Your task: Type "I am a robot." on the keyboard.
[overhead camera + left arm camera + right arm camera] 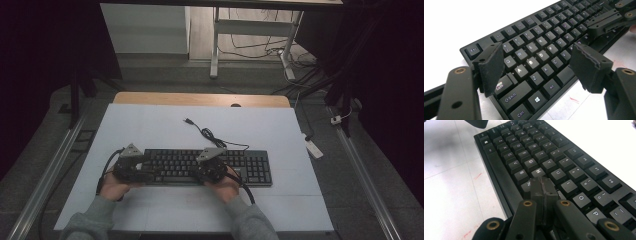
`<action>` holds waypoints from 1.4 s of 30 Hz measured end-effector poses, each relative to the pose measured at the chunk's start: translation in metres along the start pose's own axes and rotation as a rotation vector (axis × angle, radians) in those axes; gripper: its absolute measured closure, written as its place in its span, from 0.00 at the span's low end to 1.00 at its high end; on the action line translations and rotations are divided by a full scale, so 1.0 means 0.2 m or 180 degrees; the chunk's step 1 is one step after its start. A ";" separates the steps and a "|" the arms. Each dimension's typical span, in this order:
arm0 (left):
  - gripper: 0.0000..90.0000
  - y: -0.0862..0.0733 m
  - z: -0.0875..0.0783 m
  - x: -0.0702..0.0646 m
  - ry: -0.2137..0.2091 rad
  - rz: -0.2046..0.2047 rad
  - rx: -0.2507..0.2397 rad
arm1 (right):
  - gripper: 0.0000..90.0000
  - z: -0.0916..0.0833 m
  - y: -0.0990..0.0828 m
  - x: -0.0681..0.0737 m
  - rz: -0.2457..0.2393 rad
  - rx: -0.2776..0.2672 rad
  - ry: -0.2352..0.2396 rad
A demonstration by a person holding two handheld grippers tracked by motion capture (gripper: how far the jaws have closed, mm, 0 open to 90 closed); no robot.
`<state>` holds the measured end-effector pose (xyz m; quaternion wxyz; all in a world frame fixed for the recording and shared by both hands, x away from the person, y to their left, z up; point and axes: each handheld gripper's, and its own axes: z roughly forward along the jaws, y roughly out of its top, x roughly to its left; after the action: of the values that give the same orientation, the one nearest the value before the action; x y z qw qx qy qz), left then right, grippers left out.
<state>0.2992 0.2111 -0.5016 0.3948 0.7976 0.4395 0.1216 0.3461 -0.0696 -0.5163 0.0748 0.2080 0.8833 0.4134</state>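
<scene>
A black keyboard [252, 167] lies across the near part of the white table [150, 125], its cable [210, 134] curling away behind it. My left gripper [146, 169] hovers over the keyboard's left end. In the left gripper view its jaws stand wide open [540, 66] above the letter keys of the keyboard [541, 40], with nothing between them. My right gripper [197, 172] is over the middle of the keyboard. Its jaws are shut together [543, 186], and the tips rest at the keys just below the H key of the keyboard [524, 152]. The right gripper [599, 26] also shows at the top right of the left gripper view.
The table's wooden far edge [200, 99] lies beyond the white top. A white desk frame [250, 30] and loose cables [265, 47] stand on the floor behind. A power strip [313, 147] lies off the table's right side. Metal rails [365, 175] run along both sides.
</scene>
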 end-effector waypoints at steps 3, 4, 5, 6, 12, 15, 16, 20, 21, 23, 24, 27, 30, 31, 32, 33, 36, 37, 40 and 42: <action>0.31 0.00 0.00 0.00 -0.0003 0.0002 0.0005 | 0.99 0.01 0.01 0.00 -0.0015 0.0033 -0.0007; 0.31 0.00 0.00 0.00 -0.0003 0.0003 0.0008 | 0.99 0.01 0.01 0.00 -0.0025 0.0038 -0.0011; 0.31 0.00 0.00 0.00 -0.0002 0.0004 0.0010 | 0.99 0.01 0.01 0.00 -0.0022 0.0028 -0.0007; 0.31 0.00 0.00 0.00 -0.0007 0.0005 0.0013 | 0.99 0.01 0.01 0.00 -0.0024 0.0032 -0.0007; 0.31 0.00 0.01 0.00 -0.0002 0.0010 0.0020 | 0.99 0.02 0.01 0.00 -0.0031 0.0097 -0.0034; 0.31 0.00 0.00 0.00 0.0001 0.0013 0.0018 | 0.99 0.02 0.01 0.00 -0.0026 0.0095 -0.0029; 0.31 0.00 0.00 0.00 0.0002 0.0012 0.0018 | 0.99 0.02 0.00 0.00 -0.0026 0.0098 -0.0030; 0.31 0.00 0.01 0.00 0.0004 0.0008 0.0029 | 1.00 0.03 0.00 -0.01 0.0020 0.0108 -0.0012; 0.31 0.00 0.01 0.00 0.0004 0.0010 0.0028 | 1.00 0.03 0.00 -0.01 0.0003 0.0108 -0.0015; 0.31 0.00 0.01 0.00 0.0005 0.0007 0.0019 | 1.00 0.02 0.01 0.00 -0.0014 0.0067 -0.0032; 0.31 0.00 0.00 0.01 0.0009 0.0005 0.0013 | 1.00 0.01 0.01 0.00 -0.0008 0.0029 -0.0027; 0.31 0.00 0.00 0.01 0.0014 0.0001 0.0015 | 1.00 -0.04 0.01 0.00 -0.0001 -0.0021 -0.0053; 0.31 0.00 0.00 0.00 0.0018 0.0008 0.0013 | 0.99 -0.09 -0.01 -0.02 0.0012 -0.0070 -0.0078; 0.31 0.00 0.00 0.00 0.0019 0.0007 0.0011 | 0.99 -0.11 -0.03 -0.03 0.0026 -0.0072 -0.0106; 0.31 0.00 0.00 0.00 0.0019 0.0009 0.0010 | 0.98 -0.12 -0.03 -0.03 0.0047 -0.0090 -0.0120; 0.31 0.00 0.01 0.00 0.0021 0.0013 0.0014 | 0.95 -0.13 -0.04 -0.04 0.0046 -0.0095 -0.0141; 0.30 0.00 0.01 0.00 0.0028 0.0010 0.0033 | 0.86 -0.17 -0.07 -0.05 0.0071 -0.0170 -0.0179; 0.30 0.00 0.01 0.00 0.0028 0.0012 0.0031 | 0.83 -0.18 -0.08 -0.06 0.0071 -0.0174 -0.0205; 0.30 0.00 0.01 0.00 0.0033 0.0008 0.0026 | 0.76 -0.23 -0.10 -0.07 0.0075 -0.0216 -0.0254; 0.30 -0.01 0.01 0.00 0.0034 0.0007 0.0021 | 0.72 -0.27 -0.13 -0.07 0.0089 -0.0226 -0.0291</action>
<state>0.2992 0.2110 -0.5032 0.3897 0.7987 0.4412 0.1248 0.3357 -0.1277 -0.5013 0.1166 0.2362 0.8608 0.4356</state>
